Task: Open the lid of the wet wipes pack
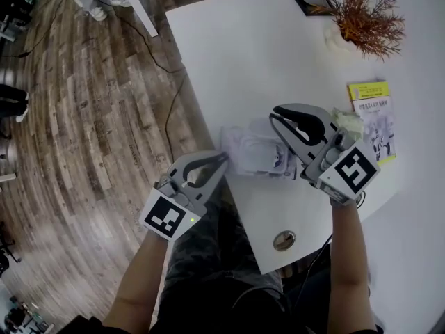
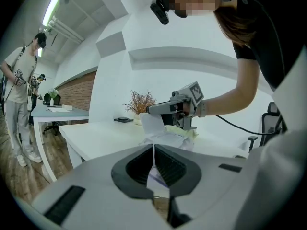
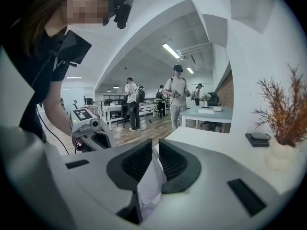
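A wet wipes pack (image 1: 254, 148), white with faint purple print too small to be read, is seen lying on the white surface (image 1: 229, 54) close to its near edge, between the two grippers. The left gripper (image 1: 224, 157) is brought against the pack's left end, and in the left gripper view its fingers (image 2: 170, 164) are shown pressed together on a thin white edge of the pack's wrapper. The right gripper (image 1: 275, 115) is set over the pack from the right; in the right gripper view its fingers (image 3: 136, 163) are seen clamped on a thin white sheet, the lid flap (image 3: 151, 181). In the left gripper view that flap is shown raised above the crumpled pack, pinched at the tip of the right gripper. A black-and-white square marker is borne on the cube of each gripper, with no lettering on either. A yellow booklet (image 1: 372, 117) is found just right of the right gripper; printed lines and a drawing can be made out on its cover, but the writing cannot be read. Farther back on the surface a dried plant (image 1: 361, 16) in a pale vase (image 1: 339, 39) and a dark tray (image 1: 309, 2) are placed side by side. A round metal grommet (image 1: 284, 240) is set into the surface near the front edge. A wooden floor (image 1: 90, 117) is visible at the left.
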Demonstrator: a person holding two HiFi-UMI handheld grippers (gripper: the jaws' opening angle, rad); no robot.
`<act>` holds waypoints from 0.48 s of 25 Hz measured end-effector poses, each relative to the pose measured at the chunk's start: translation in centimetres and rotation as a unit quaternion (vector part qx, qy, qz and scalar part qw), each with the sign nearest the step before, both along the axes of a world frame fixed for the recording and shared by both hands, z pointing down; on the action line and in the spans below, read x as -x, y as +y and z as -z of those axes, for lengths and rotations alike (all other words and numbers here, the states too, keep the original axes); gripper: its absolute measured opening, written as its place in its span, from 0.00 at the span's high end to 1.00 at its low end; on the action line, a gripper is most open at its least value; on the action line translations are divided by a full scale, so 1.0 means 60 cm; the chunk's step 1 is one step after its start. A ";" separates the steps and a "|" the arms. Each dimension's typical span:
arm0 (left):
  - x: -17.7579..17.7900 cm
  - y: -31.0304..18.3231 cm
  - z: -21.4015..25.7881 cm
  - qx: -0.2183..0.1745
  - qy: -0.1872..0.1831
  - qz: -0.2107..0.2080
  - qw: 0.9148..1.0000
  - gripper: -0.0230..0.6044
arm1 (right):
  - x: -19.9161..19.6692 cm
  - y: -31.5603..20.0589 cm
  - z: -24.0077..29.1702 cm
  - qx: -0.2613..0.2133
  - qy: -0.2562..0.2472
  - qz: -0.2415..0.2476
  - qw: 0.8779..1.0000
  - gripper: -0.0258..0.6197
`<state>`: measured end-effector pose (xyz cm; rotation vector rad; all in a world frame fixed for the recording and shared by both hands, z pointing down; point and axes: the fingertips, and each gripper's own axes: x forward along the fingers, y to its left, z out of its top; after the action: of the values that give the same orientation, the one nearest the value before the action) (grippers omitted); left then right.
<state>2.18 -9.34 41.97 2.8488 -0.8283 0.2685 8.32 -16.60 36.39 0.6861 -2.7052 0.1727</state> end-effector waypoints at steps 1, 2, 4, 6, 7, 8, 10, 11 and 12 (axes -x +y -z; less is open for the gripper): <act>0.000 0.000 -0.001 0.001 0.001 0.001 1.000 0.93 | 0.002 -0.003 0.001 -0.009 0.001 -0.004 1.000 0.89; 0.001 0.001 -0.002 0.002 0.003 0.001 1.000 0.93 | 0.004 -0.006 0.003 -0.019 0.002 -0.009 1.000 0.89; 0.001 0.002 -0.004 0.006 0.007 0.003 1.000 0.93 | 0.005 -0.011 0.004 -0.040 0.008 -0.017 0.999 0.88; 0.001 0.003 -0.006 0.010 0.011 0.002 1.000 0.93 | 0.005 -0.015 0.002 -0.063 0.021 -0.022 0.998 0.88; 0.001 0.003 -0.006 0.010 0.011 0.001 1.000 0.93 | 0.004 -0.016 0.000 -0.074 0.031 -0.025 0.996 0.87; 0.001 0.004 -0.007 0.010 0.011 0.000 1.000 0.93 | 0.004 -0.019 -0.003 -0.083 0.040 -0.029 0.995 0.87; 0.003 0.004 -0.008 0.013 0.012 0.000 1.000 0.93 | 0.004 -0.024 -0.008 -0.100 0.059 -0.034 0.993 0.86; 0.004 0.004 -0.008 0.015 0.014 0.002 1.000 0.93 | 0.004 -0.026 -0.011 -0.109 0.070 -0.034 0.991 0.85; 0.005 0.004 -0.008 0.016 0.015 0.003 1.000 0.93 | 0.004 -0.028 -0.014 -0.119 0.080 -0.033 0.989 0.85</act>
<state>1.90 -9.13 42.48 2.8136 -0.8207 0.2350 8.06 -18.28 37.24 0.8207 -2.5740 -0.1838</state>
